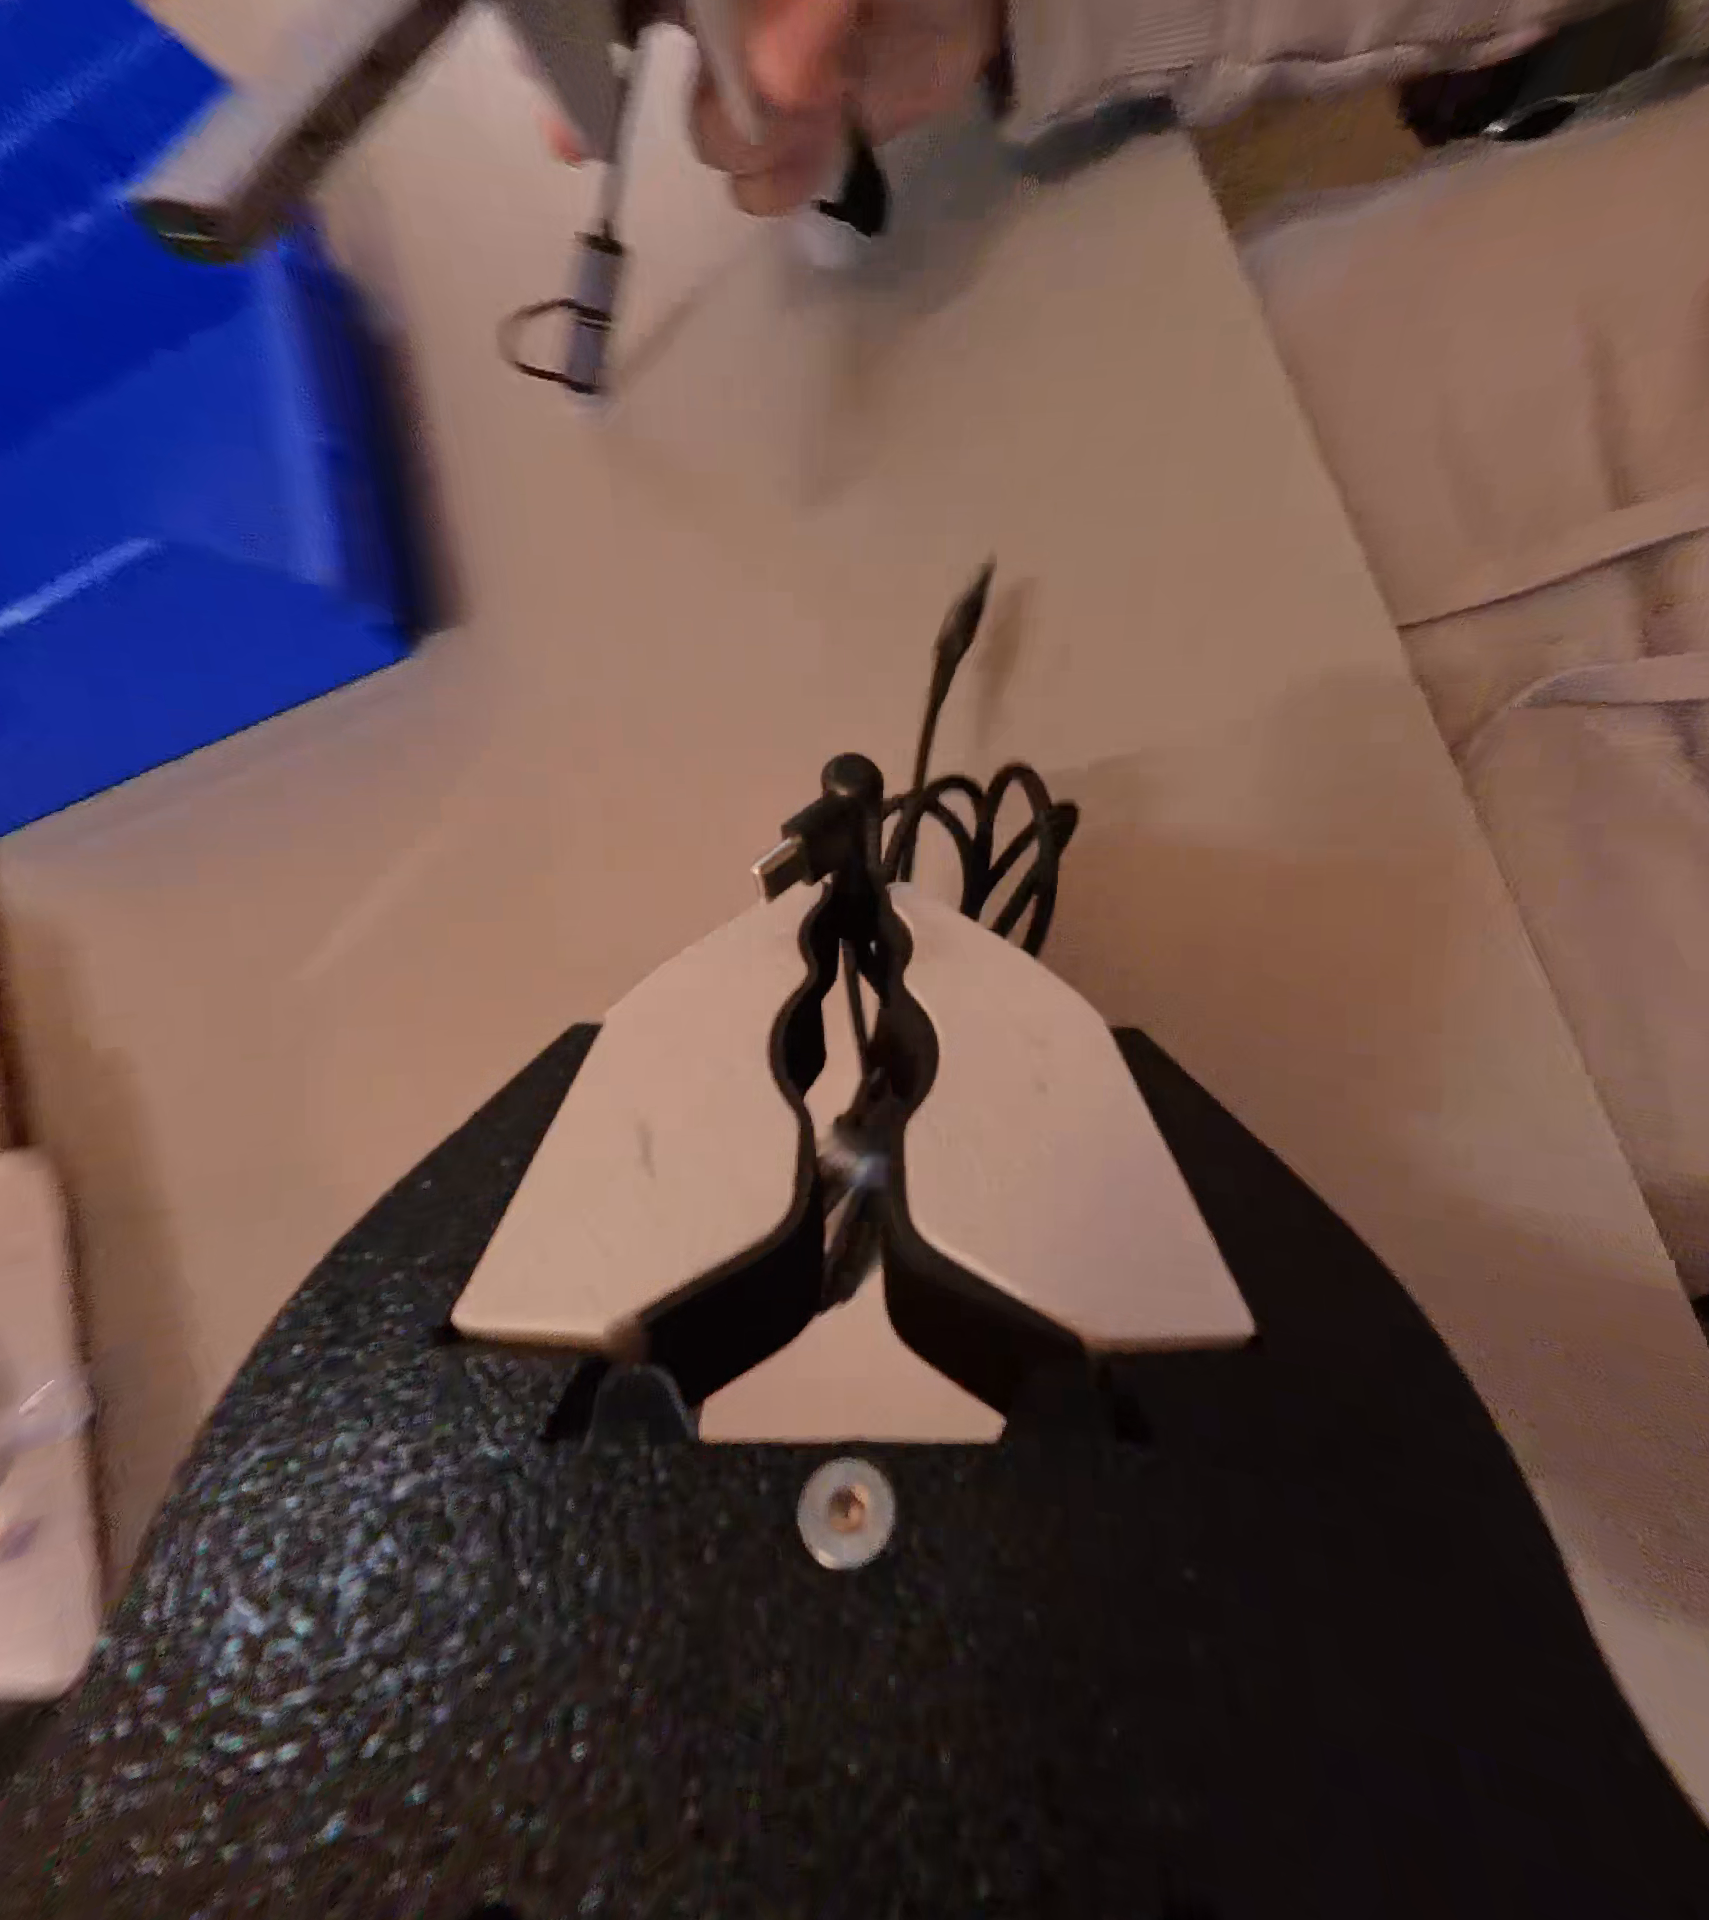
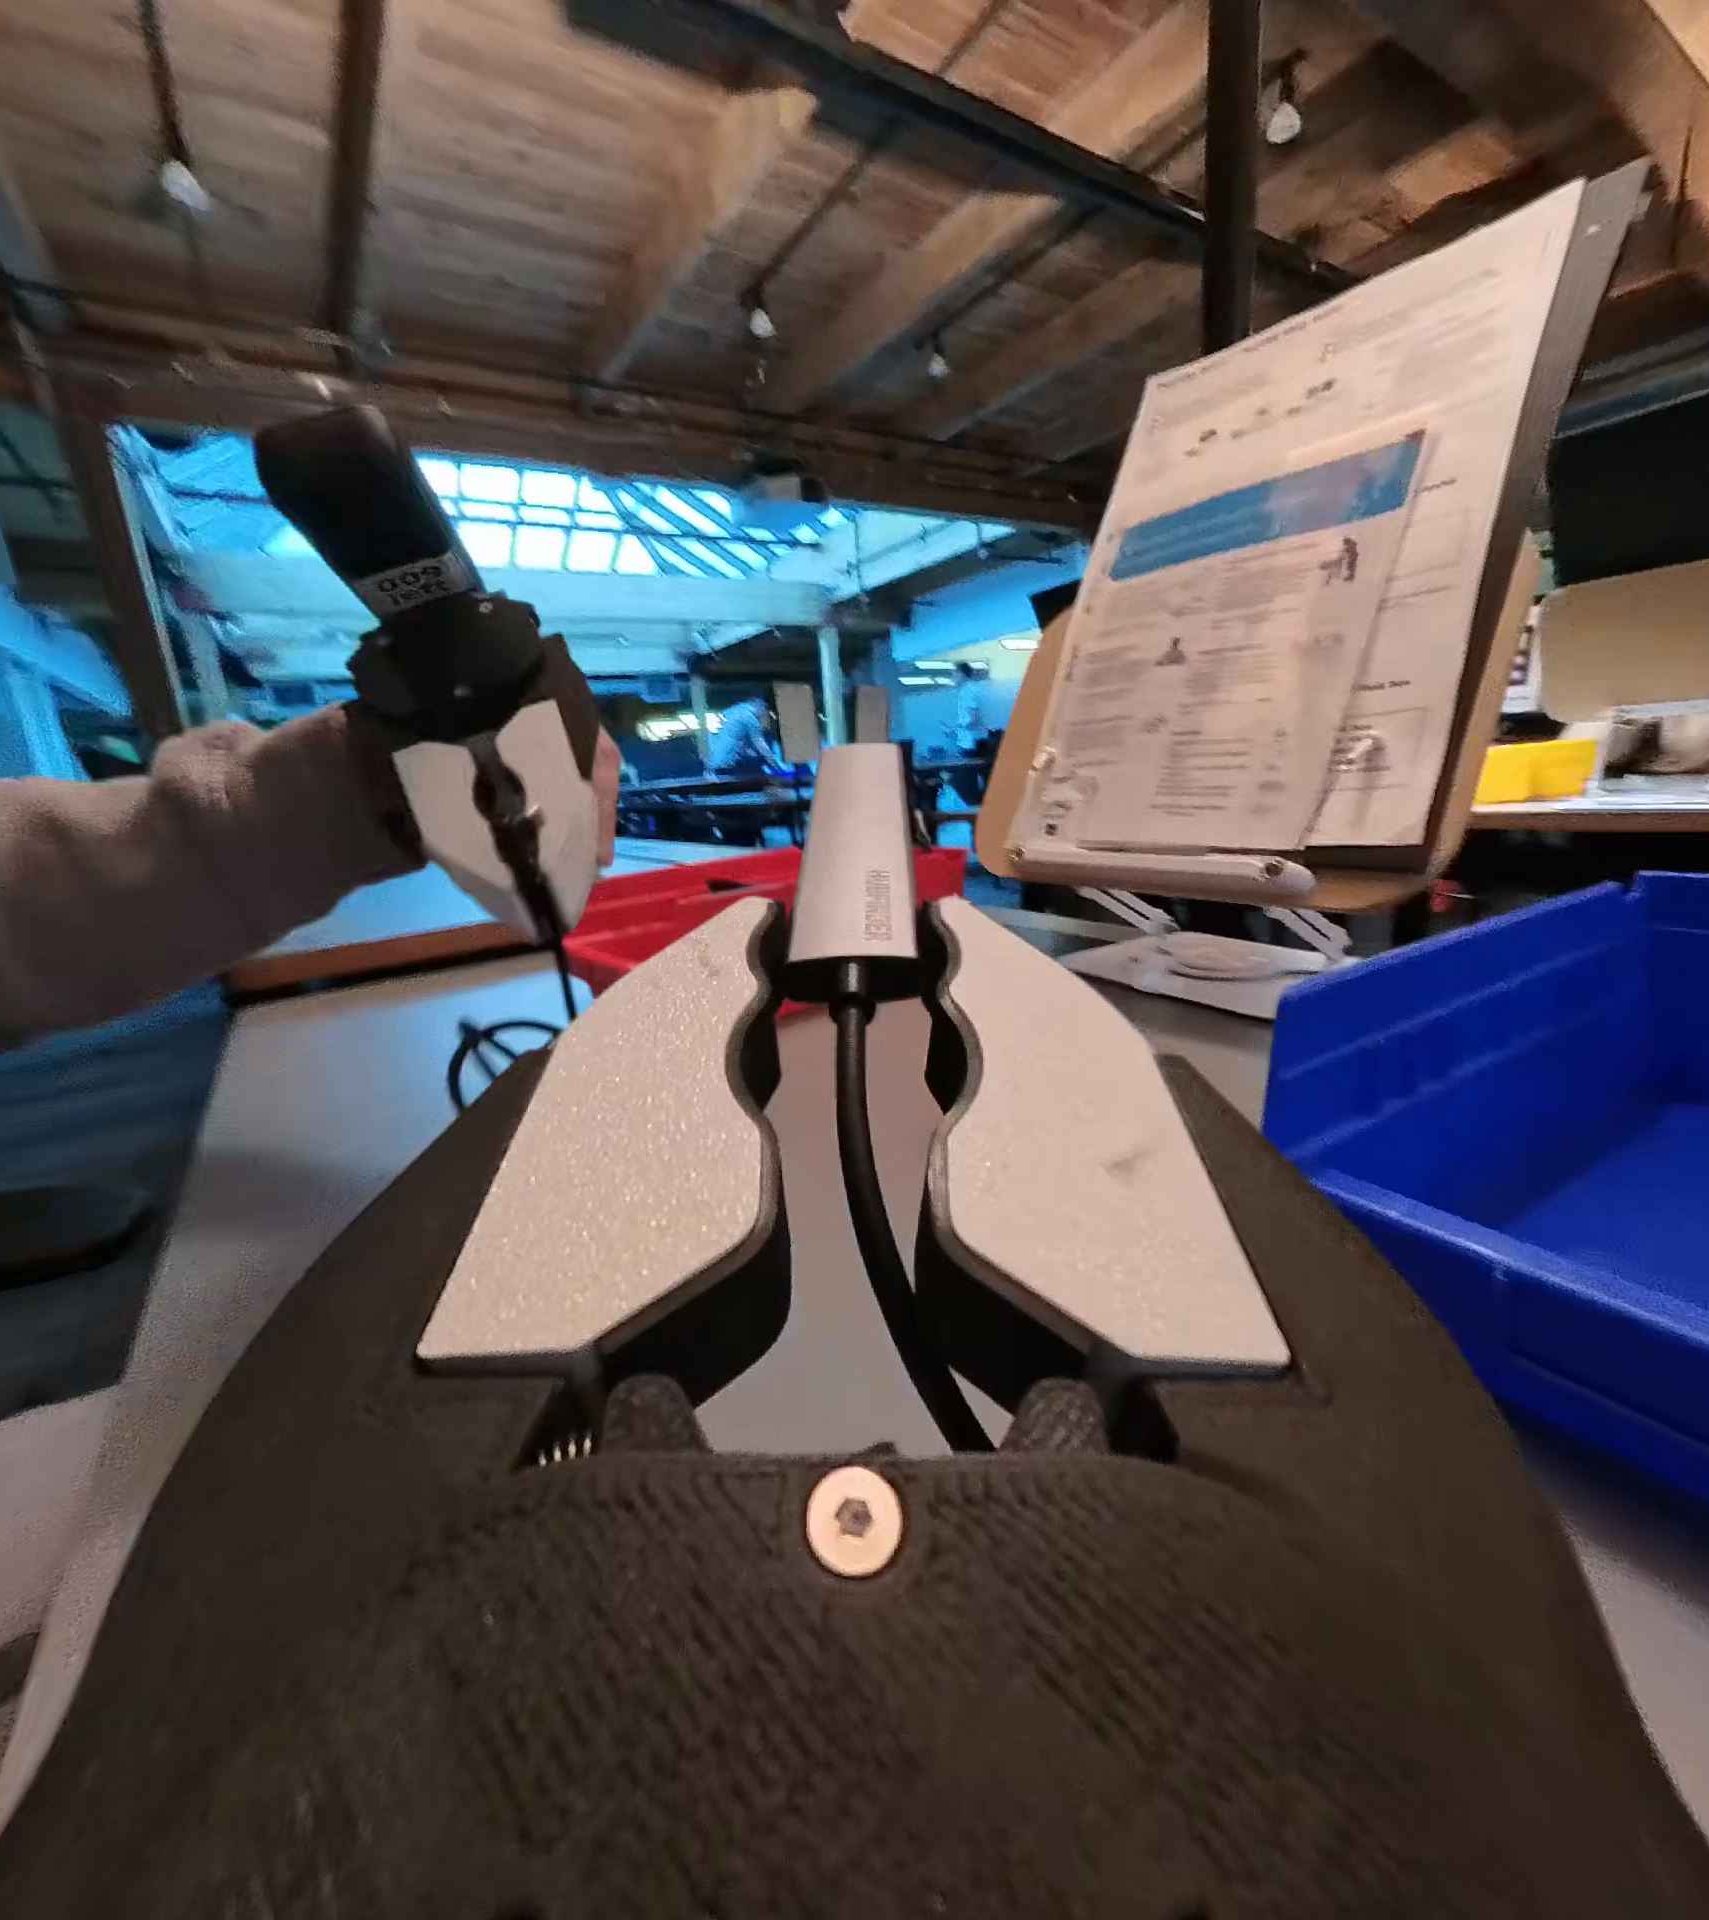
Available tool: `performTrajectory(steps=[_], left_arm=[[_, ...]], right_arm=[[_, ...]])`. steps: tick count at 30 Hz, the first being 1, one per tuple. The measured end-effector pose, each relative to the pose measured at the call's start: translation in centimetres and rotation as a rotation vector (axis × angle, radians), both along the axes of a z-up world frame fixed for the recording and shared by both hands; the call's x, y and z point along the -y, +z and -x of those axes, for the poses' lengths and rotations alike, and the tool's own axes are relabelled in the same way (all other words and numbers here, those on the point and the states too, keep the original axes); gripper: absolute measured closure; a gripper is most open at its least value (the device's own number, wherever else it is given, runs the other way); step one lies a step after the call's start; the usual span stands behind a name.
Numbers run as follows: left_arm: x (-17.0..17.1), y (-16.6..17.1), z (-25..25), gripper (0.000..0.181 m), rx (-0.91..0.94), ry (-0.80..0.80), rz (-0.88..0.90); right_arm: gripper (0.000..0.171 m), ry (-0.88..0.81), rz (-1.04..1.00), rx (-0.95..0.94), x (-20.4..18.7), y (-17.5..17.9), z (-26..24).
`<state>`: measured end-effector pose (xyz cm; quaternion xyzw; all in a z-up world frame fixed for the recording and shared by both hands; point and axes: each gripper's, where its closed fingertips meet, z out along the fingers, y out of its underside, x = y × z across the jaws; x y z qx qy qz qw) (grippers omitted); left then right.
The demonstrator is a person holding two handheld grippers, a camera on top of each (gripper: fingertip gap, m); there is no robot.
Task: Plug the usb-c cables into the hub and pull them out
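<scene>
left claw (image 1: 845, 914) pinches black usb-c cable (image 1: 975, 842) | right claw (image 2: 855, 925) clamps grey hub (image 2: 850, 862), lifted | left-only: plug tip

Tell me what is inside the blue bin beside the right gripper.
Nothing shows inside the blue bin: its visible floor and back wall are bare. The near wall hides the front strip of the floor, and the frame edge cuts off its right side.

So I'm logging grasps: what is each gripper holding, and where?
Left gripper pinches the black USB-C cable just behind its plug. Right gripper clamps the silver hub at its cable end.
</scene>
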<state>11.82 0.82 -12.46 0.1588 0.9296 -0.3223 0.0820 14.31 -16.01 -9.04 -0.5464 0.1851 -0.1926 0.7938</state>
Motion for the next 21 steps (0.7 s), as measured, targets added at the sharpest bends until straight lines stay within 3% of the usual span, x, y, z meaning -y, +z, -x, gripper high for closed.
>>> performTrajectory(steps=[4,9,14,21], left_arm=[[2.1,-5.9,-0.3,0.177,-0.001,-0.025,-0.139],[4.4,-10.4,-0.8,0.176,-0.050,0.042,-0.151],[6.1,-10.6,-1.8,0.164,0.023,0.130,-0.009],[6.7,-8.8,-1.8,0.153,0.474,0.072,0.034]], right_arm=[[0.147,-0.036,0.090,0.016,-1.3,-1.1,-0.2],[0.147,-0.012,0.118,-0.003,-2.7,-2.4,-0.5],[0.147,-0.041,0.136,0.006,-2.5,-2.5,-0.7],[0.147,-0.043,0.121,0.005,-2.1,-2.4,-0.8]])
